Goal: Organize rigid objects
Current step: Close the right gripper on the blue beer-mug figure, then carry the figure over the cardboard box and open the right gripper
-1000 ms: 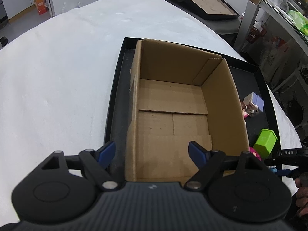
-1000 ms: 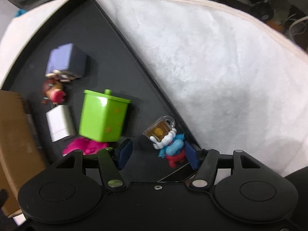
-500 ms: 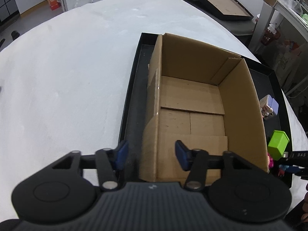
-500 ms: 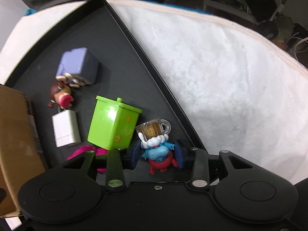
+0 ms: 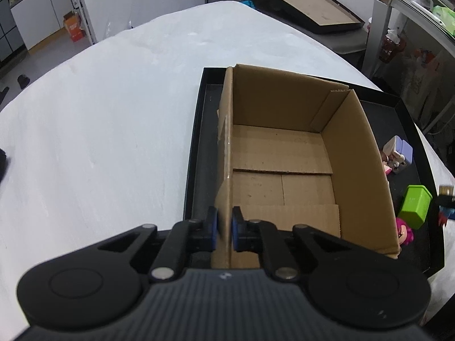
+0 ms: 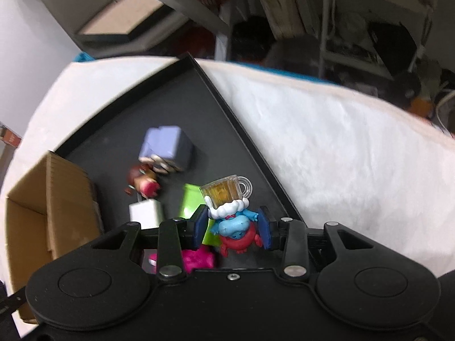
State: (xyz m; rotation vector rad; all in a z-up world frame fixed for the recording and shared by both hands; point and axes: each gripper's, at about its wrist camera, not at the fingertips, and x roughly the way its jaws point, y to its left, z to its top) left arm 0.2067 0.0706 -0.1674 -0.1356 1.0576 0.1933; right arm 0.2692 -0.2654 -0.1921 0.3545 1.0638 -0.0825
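1. Left gripper [image 5: 223, 230]: clamped on the near left wall of the cardboard box [image 5: 284, 153], which stands in the black tray [image 5: 196, 142].
2. Right gripper [image 6: 232, 227]: closed on the blue figurine [image 6: 234, 224] with a beer mug, held above the tray [image 6: 227, 108].

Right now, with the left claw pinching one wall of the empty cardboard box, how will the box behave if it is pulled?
The cardboard box is probably light: it is empty. It would likely slide on the black tray, not tip, being wide and low. The thin wall in the left claw may bend.
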